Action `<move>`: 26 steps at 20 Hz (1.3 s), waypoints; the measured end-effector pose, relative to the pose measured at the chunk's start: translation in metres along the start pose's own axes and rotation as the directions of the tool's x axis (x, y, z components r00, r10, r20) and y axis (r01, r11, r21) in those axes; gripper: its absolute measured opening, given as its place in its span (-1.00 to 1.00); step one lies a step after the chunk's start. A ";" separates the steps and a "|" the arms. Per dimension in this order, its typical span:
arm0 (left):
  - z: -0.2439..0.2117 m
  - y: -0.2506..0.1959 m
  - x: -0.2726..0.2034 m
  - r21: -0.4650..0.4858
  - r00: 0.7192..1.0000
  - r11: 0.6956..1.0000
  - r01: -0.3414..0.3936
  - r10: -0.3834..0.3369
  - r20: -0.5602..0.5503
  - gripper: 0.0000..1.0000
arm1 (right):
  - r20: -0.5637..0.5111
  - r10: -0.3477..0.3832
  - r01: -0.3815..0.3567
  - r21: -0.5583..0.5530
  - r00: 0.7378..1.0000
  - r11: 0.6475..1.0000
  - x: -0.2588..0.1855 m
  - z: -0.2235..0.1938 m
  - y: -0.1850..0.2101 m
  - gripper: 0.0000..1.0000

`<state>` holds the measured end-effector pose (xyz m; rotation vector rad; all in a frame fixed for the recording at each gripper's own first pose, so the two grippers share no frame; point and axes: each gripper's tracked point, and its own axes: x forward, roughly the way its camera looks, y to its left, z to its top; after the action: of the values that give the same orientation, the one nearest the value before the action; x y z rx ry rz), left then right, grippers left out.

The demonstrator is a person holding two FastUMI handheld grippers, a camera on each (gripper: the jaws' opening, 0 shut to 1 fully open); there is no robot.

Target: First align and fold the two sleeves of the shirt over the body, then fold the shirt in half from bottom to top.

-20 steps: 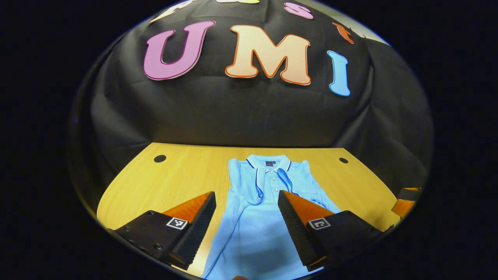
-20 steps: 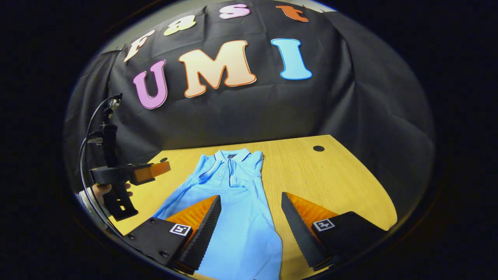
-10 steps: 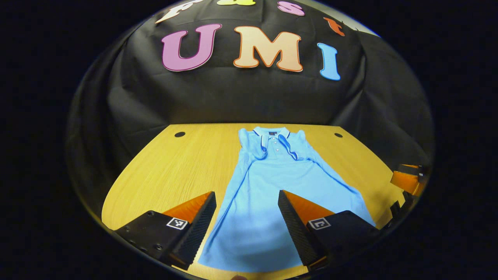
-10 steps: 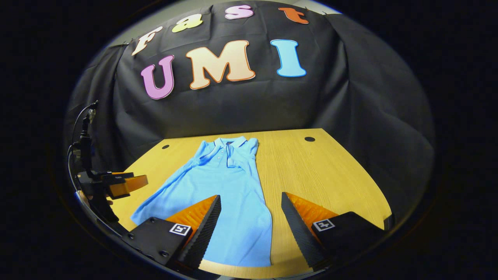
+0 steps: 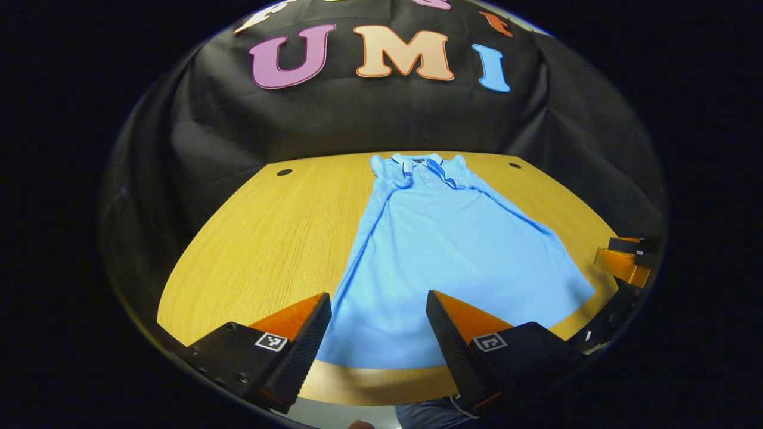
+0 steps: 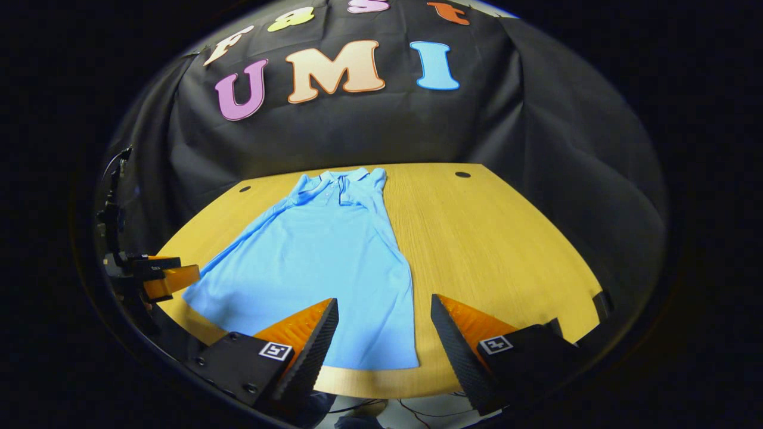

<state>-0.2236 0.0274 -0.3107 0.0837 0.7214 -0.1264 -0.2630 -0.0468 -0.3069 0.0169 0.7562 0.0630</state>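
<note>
A light blue polo shirt (image 5: pixel 441 244) lies flat on the wooden table (image 5: pixel 268 238), collar at the far end, both short sleeves folded in over the chest. In the right gripper view the same shirt (image 6: pixel 322 250) stretches from the far collar to its hem near the front edge. My left gripper (image 5: pixel 378 307) is open, held above the hem's left corner, nothing between its fingers. My right gripper (image 6: pixel 384 313) is open above the hem's right corner, apart from the cloth. The left gripper (image 6: pixel 161 277) also appears at the left of the right gripper view, and the right gripper (image 5: pixel 623 262) at the right of the left gripper view.
The table has two round cable holes at the back (image 5: pixel 284 172) (image 5: pixel 515 165). Its front edge (image 6: pixel 381 390) runs just below the hem, with floor and cables beneath. Bare wood lies to the right of the shirt (image 6: pixel 495 250) and to its left (image 5: pixel 268 238).
Both grippers have pulled back toward the table's front edge and risen, so the whole shirt down to its hem has come into view. Both stay open.
</note>
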 end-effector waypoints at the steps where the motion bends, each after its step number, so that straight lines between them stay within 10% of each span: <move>1: -0.010 0.001 0.000 0.000 1.000 1.000 -0.004 0.004 -0.012 0.92 | -0.010 -0.001 0.001 -0.001 1.000 1.000 0.000 -0.007 0.002 0.96; 18: -0.055 0.005 0.000 -0.031 0.999 1.000 0.006 -0.008 -0.050 0.85 | -0.141 -0.010 0.006 -0.025 0.990 1.000 0.019 -0.070 0.009 0.84; 23: -0.053 -0.017 0.005 -0.025 0.999 0.999 0.022 -0.023 -0.029 -0.38 | -0.152 0.055 -0.060 -0.027 0.987 0.998 0.022 -0.072 0.034 -0.34; 26: -0.052 -0.022 0.006 -0.102 0.999 0.995 -0.002 -0.002 -0.035 -1.00 | -0.149 0.068 -0.069 -0.004 0.986 0.998 0.023 -0.070 0.037 -0.73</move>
<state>-0.2560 0.0113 -0.3543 -0.0115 0.7616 -0.0879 -0.2965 -0.0087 -0.3718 0.0300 0.9048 0.1343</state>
